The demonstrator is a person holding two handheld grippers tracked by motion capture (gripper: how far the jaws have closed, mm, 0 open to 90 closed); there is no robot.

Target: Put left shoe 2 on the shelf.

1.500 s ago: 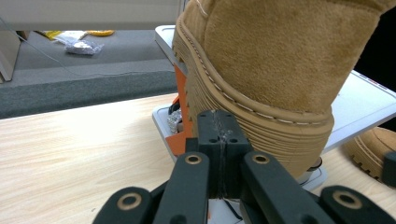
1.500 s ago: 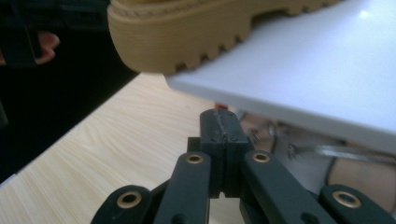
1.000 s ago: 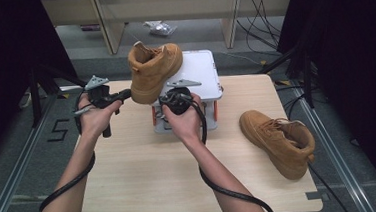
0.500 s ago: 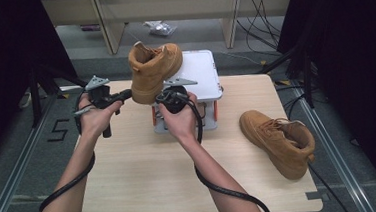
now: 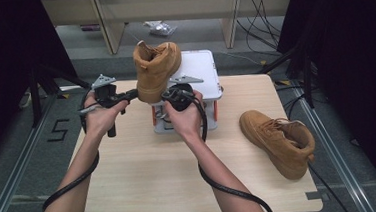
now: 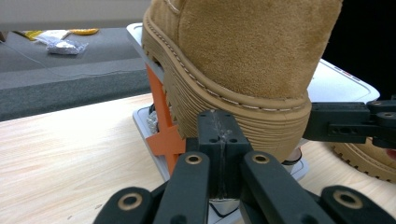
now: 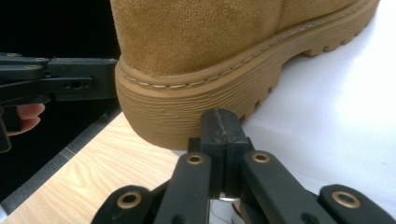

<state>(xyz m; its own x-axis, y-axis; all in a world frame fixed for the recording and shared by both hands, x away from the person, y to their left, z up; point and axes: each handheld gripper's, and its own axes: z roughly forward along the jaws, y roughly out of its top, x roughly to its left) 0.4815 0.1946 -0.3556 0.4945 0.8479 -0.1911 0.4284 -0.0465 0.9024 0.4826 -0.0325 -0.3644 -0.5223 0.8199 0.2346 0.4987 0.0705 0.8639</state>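
Nothing shifted, both hand-held grippers closed empty against tan suede boot's ribbed rubber heel, white box beneath

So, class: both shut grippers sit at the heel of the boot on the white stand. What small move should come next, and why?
Probably nudge the boot forward with the left gripper and right gripper: its heel overhangs the white stand.

boot: heel a touch lower against the white box than a second ago | right hand-held gripper: shifts slightly left, nearer the boot heel | left hand-held gripper: shifts slightly up and right at the heel's other side
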